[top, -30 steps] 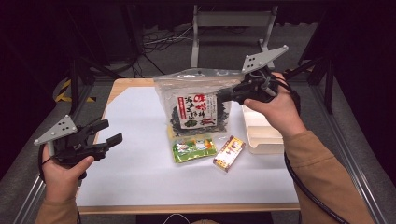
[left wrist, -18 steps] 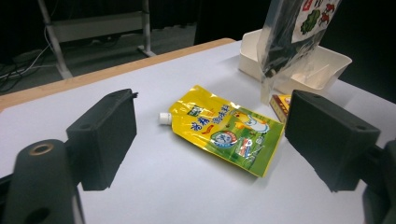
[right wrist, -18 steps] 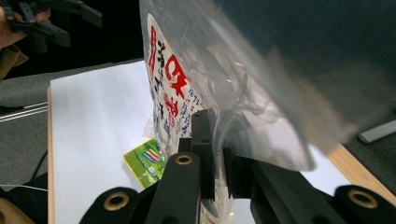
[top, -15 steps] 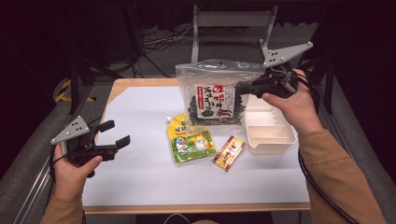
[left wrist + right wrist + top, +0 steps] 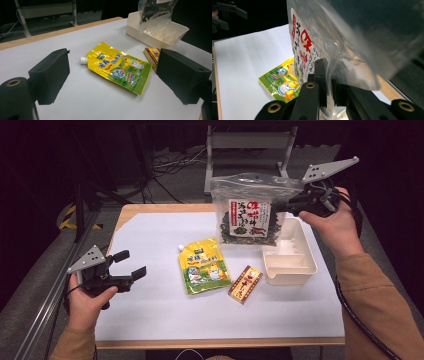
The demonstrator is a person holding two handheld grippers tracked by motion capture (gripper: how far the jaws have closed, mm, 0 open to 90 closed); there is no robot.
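Observation:
My right gripper [image 5: 290, 210] is shut on the side edge of a clear bag of dried seaweed [image 5: 249, 212] with a red-lettered label, which hangs in the air over the back of the white tray [image 5: 291, 264]. The right gripper view has the bag [image 5: 332, 47] pinched between the jaws. A yellow-green spouted pouch [image 5: 203, 266] lies flat mid-table, a small red-and-yellow box [image 5: 245, 283] beside it. My left gripper [image 5: 131, 265] hovers low at the table's left; its jaws have just been opening and stand open with nothing between them, the pouch [image 5: 117, 68] ahead.
The white-covered table [image 5: 150, 310] has a wooden rim. The divided tray [image 5: 160, 31] and the box [image 5: 152, 55] lie to the right in the left gripper view. A metal frame [image 5: 245, 145] and cables stand behind the table; a rail runs along the left.
The right gripper carried the seaweed bag up and to the right, over the tray. The left gripper sank a little and its jaws spread wider.

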